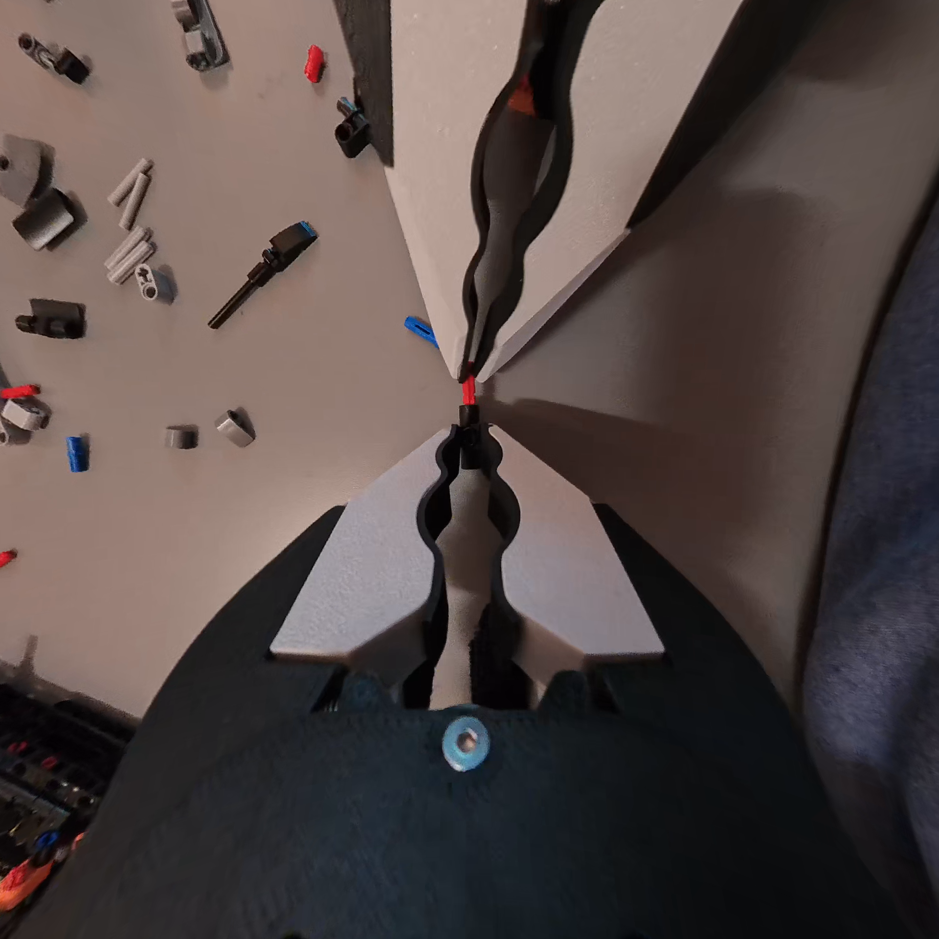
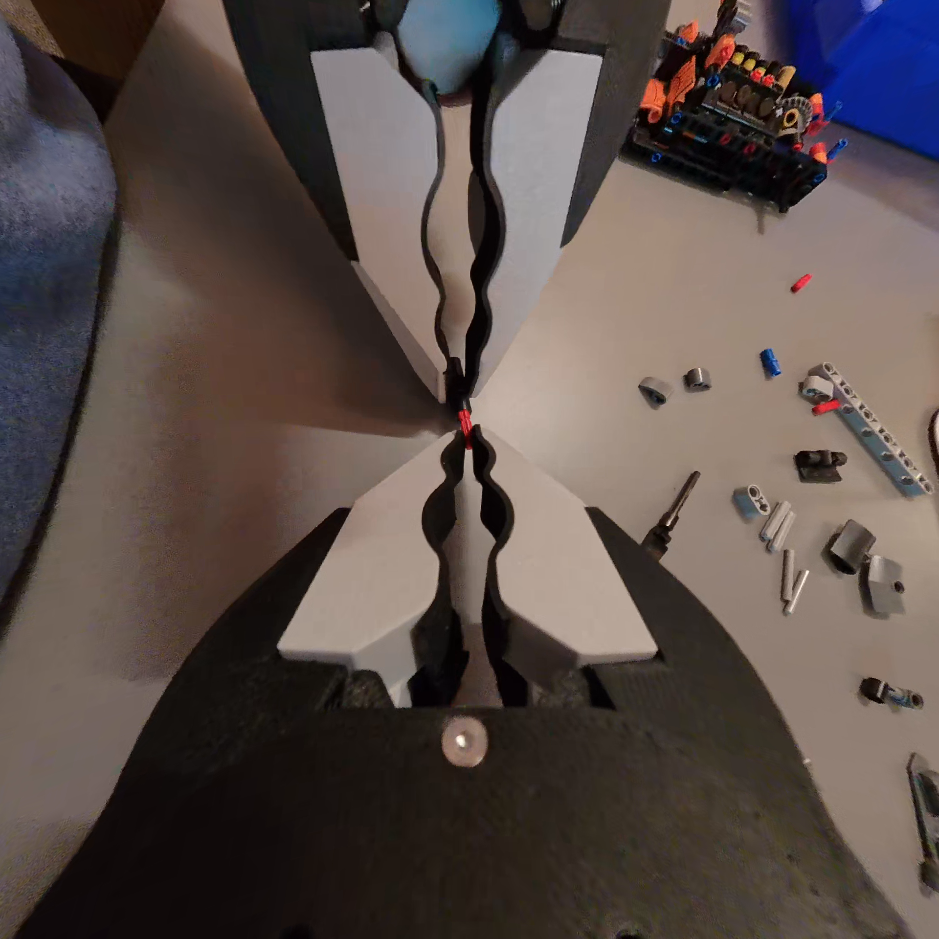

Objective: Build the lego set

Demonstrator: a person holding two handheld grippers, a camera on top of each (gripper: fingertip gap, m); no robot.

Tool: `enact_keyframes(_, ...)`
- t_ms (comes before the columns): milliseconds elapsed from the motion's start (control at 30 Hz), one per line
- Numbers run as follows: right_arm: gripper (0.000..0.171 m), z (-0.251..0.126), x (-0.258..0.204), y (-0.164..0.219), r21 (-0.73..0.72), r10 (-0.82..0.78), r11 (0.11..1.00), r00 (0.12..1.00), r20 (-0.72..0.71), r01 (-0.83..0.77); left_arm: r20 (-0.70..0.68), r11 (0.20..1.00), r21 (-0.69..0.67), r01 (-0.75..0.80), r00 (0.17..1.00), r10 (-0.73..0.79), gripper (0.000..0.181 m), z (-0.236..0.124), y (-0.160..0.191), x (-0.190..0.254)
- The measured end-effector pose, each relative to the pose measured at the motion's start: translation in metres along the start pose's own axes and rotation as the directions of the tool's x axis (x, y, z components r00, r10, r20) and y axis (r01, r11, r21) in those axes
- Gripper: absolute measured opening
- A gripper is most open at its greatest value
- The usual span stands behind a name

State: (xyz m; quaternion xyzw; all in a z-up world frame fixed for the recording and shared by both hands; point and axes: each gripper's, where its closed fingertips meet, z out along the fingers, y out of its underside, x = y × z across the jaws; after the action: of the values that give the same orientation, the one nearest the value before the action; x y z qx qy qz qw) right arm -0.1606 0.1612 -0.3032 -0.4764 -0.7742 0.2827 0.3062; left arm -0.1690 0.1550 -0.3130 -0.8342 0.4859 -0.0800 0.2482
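Two tools meeting over beige table (image 2: 660, 305), left tool (image 1: 468, 432) pinching black connector (image 1: 468, 424), right tool (image 2: 466, 441) pinching red pin (image 2: 465, 424)

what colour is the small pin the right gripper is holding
Red pin, clearest in the right wrist view.

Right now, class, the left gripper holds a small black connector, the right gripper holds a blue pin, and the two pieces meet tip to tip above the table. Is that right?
Not quite: the pin is red, not blue. The right wrist view shows the right gripper shut on the red pin. The rest stands: the left gripper holds the black connector, meeting it tip to tip above the table.
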Motion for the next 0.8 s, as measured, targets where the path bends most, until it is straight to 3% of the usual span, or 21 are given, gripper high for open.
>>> enact_keyframes(433, 0.000, 0.0014, 0.0006, 0.0025, -0.015, 0.098, 0.995, 0.994, 0.049, -0.097, 0.033, 1.000, -0.016, -0.018, 0.999, 0.019, 0.005, 0.0008, -0.0005, -0.0012)
enact_keyframes(800, 0.000, 0.0013, 0.0033, -0.0006, -0.091, -0.222, 0.973, 0.962, -0.156, 0.210, -0.064, 0.995, 0.043, 0.088, 0.994, -0.085, 0.005, 0.0001, -0.0010, -0.0016)
